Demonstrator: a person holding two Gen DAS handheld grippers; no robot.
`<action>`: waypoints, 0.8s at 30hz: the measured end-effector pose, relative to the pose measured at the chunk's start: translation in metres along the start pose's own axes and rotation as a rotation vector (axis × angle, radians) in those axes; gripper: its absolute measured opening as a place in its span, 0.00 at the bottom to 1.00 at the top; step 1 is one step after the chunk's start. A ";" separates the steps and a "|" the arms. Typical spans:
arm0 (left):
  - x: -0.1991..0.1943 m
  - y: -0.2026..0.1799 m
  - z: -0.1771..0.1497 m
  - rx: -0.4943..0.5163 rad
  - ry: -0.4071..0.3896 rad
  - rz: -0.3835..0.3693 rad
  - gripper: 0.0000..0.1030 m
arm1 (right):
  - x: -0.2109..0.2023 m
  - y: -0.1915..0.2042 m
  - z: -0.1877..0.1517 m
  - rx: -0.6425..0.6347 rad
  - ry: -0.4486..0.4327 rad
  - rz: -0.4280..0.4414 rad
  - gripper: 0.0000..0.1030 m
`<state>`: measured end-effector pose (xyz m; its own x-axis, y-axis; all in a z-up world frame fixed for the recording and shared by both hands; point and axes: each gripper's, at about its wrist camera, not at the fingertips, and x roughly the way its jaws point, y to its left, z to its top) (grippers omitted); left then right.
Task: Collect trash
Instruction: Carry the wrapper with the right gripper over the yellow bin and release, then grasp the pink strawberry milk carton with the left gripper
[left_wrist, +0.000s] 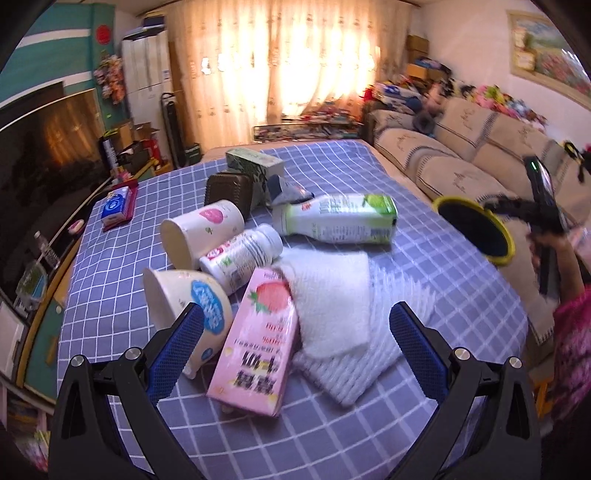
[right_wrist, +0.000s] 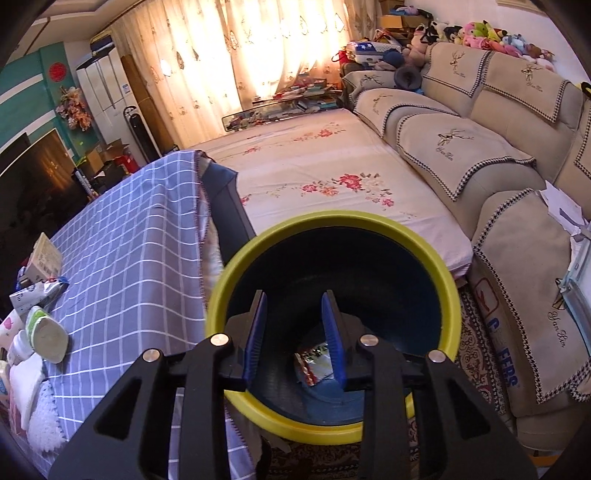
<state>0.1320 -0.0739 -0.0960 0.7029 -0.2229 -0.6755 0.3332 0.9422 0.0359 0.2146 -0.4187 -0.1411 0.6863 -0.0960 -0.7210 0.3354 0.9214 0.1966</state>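
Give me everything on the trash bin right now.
The trash bin is round, with a thick yellow rim and dark blue inside, probably plastic. It stands upright on the patterned rug, between the checked table and the sofa. A shiny wrapper lies at its bottom. The right gripper hangs over its mouth, jaws apart, holding nothing.

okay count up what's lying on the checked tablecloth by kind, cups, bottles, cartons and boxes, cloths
Cups: 2
Bottles: 2
Cartons and boxes: 3
Cloths: 2
Total: 9

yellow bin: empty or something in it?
Not empty. The right wrist view shows a shiny crumpled wrapper on the bottom of the yellow bin.
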 end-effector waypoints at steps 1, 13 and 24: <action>-0.001 0.001 -0.004 0.022 0.006 0.000 0.96 | -0.002 0.002 0.000 -0.003 -0.002 0.005 0.29; 0.021 0.017 -0.030 0.082 0.071 -0.035 0.69 | -0.016 0.031 0.003 -0.044 -0.020 0.050 0.32; 0.051 0.029 -0.035 0.049 0.136 -0.048 0.59 | -0.013 0.033 0.001 -0.049 -0.006 0.068 0.35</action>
<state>0.1552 -0.0495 -0.1553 0.5950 -0.2284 -0.7706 0.3970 0.9172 0.0347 0.2169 -0.3871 -0.1245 0.7103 -0.0345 -0.7031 0.2558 0.9432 0.2122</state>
